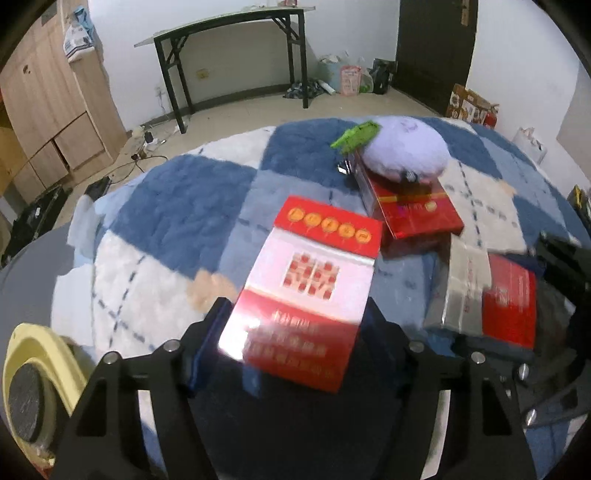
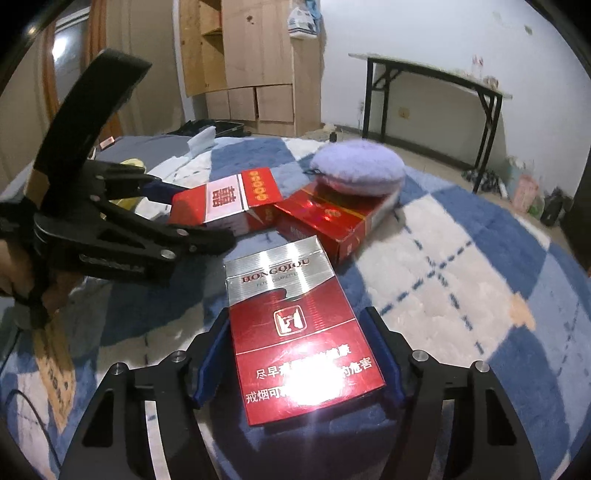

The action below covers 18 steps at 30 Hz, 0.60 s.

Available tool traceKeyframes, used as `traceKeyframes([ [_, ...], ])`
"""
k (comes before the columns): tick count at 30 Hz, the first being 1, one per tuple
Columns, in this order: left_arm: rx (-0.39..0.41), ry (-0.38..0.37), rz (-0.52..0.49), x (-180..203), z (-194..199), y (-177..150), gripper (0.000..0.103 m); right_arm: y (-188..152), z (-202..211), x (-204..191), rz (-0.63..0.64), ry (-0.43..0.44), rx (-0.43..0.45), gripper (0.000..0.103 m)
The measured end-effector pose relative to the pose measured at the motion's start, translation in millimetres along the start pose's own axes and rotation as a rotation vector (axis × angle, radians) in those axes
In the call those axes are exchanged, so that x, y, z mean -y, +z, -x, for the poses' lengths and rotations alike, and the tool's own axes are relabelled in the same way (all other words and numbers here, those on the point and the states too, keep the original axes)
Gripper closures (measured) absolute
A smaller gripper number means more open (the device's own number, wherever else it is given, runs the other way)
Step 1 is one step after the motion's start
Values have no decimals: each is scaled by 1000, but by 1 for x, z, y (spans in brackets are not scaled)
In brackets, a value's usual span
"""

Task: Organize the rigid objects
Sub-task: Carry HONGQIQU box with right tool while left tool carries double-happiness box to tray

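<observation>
A blue-and-white checked fleece blanket (image 1: 177,206) covers the bed; each claw, left claw (image 1: 295,325) and right claw (image 2: 299,354), pinches a red cigarette box; a black folding table (image 1: 236,26) stands by the white wall.

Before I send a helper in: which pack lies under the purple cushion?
On the blue-and-white checked blanket, find the round purple cushion. Beneath it lies a glossy red pack, bearing the cushion. Unlike the neighbouring red packs, no hand-held gripper is around it.
</observation>
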<state>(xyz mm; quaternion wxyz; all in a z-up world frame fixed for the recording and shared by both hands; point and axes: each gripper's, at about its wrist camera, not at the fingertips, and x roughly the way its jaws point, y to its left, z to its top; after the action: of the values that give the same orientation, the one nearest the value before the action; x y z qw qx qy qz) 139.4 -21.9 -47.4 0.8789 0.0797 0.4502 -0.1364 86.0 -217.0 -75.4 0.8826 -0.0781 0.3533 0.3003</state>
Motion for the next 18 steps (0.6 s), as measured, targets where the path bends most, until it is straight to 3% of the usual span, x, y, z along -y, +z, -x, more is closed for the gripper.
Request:
traceKeyframes([
  [3, 19, -34, 32, -6, -6, 10, 32, 0, 2, -3, 7, -13, 1, 35],
  [5, 31, -30, 30, -4, -12, 11, 45, 0, 1, -8, 27, -38, -4, 35],
  [10, 47, 2, -5, 5, -3, 4, 45, -1, 1, -8, 30, -35, -5, 36],
  [16, -5, 28, 5, 9, 8, -12, 45, -1, 2, -8, 35, -35, -5, 37],
  [18, -1, 63, -36, 14, 3, -11, 39, -1, 2, -8, 34, -34, -7, 37],
])
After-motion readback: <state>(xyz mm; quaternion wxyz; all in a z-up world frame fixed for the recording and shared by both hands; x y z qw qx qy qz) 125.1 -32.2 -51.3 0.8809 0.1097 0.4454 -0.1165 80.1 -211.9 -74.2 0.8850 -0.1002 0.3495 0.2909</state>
